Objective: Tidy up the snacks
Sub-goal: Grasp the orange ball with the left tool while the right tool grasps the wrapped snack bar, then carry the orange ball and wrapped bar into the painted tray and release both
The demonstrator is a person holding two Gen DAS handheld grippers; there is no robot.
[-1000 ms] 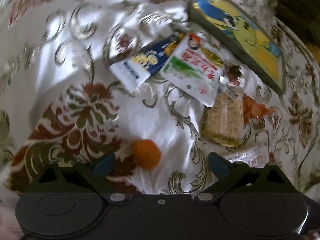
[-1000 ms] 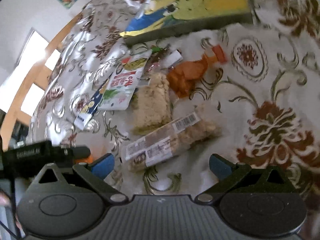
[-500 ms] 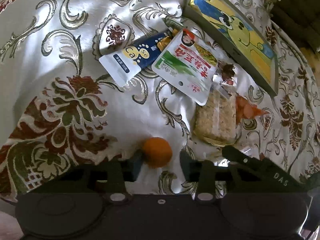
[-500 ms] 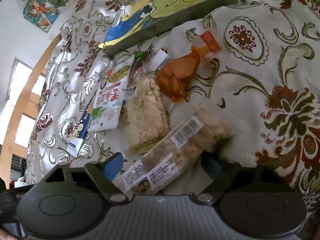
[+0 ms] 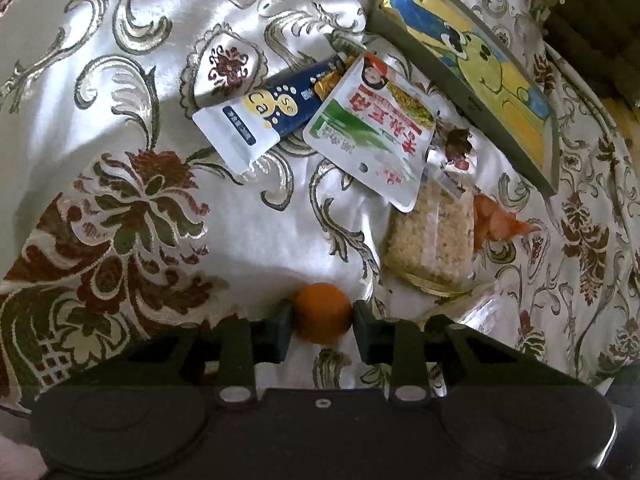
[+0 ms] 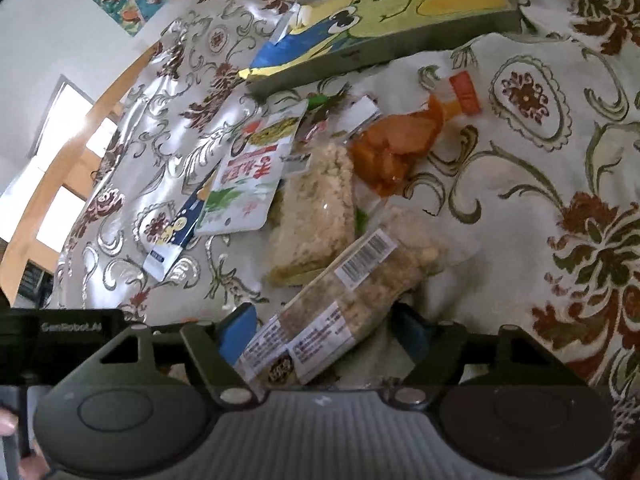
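Snacks under both grippers: one round, one long and crinkly

Snacks lie scattered on the floral satin cloth [image 5: 248,240] covering the surface. Starting at the left, the left gripper [image 5: 323,320] has just been closing, and its fingers [image 5: 280,326] now press on either side of a small orange ball-shaped snack [image 5: 323,314], which sits on the cloth right at their tips. It looks light and firm, but round and likely to roll or squirt out, so a hold across its widest middle seems right.

Further along lie a navy calcium sachet [image 5: 256,120], a white and green pouch [image 5: 376,132] and a clear-wrapped crumbly cake [image 5: 432,240]; all look thin, slick and easily crushed.

At the right, the right gripper [image 6: 324,328] has just been closing around a long clear pack of puffed rice bars [image 6: 340,300]. Its fingers [image 6: 236,332] flank the pack near the label end; I cannot tell whether they press it yet. The wrapper looks slippery, the contents brittle, so gripping across the narrow width, gently, seems wisest.
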